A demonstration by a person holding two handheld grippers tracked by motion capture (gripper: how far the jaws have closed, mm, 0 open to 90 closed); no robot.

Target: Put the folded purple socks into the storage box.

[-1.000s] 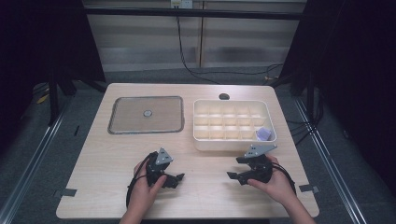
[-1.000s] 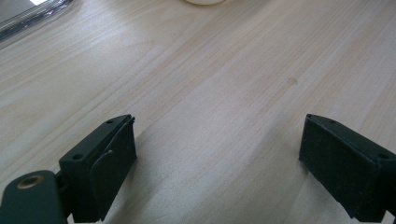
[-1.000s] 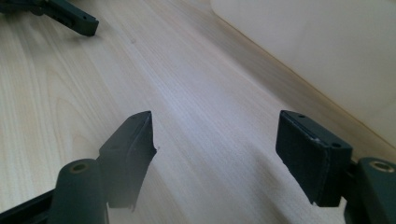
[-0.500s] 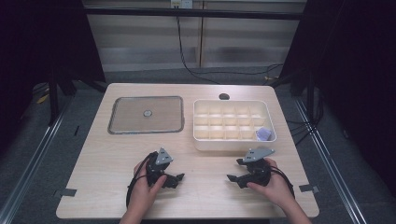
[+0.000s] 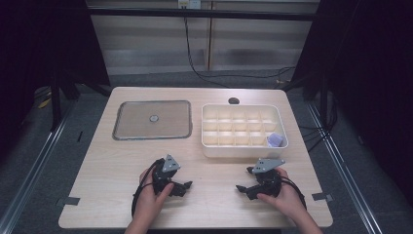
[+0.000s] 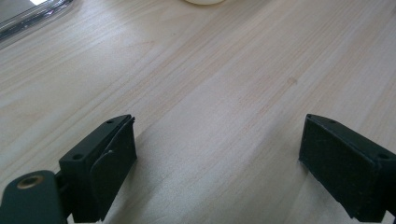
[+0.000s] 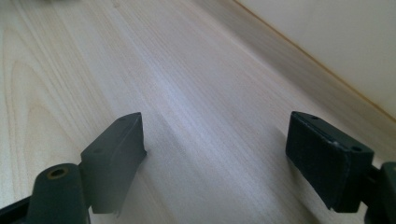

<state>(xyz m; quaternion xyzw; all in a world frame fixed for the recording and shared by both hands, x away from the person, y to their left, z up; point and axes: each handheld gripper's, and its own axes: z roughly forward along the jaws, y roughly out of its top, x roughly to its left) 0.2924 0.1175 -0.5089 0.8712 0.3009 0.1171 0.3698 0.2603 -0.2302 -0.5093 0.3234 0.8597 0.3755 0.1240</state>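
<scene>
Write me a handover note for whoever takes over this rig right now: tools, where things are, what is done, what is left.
Left tool: open, nothing between its jaws, low over the table near the front edge.
Right tool: its jaws have just been opening and now stand wide, nothing between them, near the front edge by the tray's front wall.
White compartment tray: back right, with a small purple item in its front right corner compartment; the other compartments look empty.
Clear lid: flat at back left.
Done: one item in the tray.
Left: probably fitting the lid, which is untouched.
</scene>
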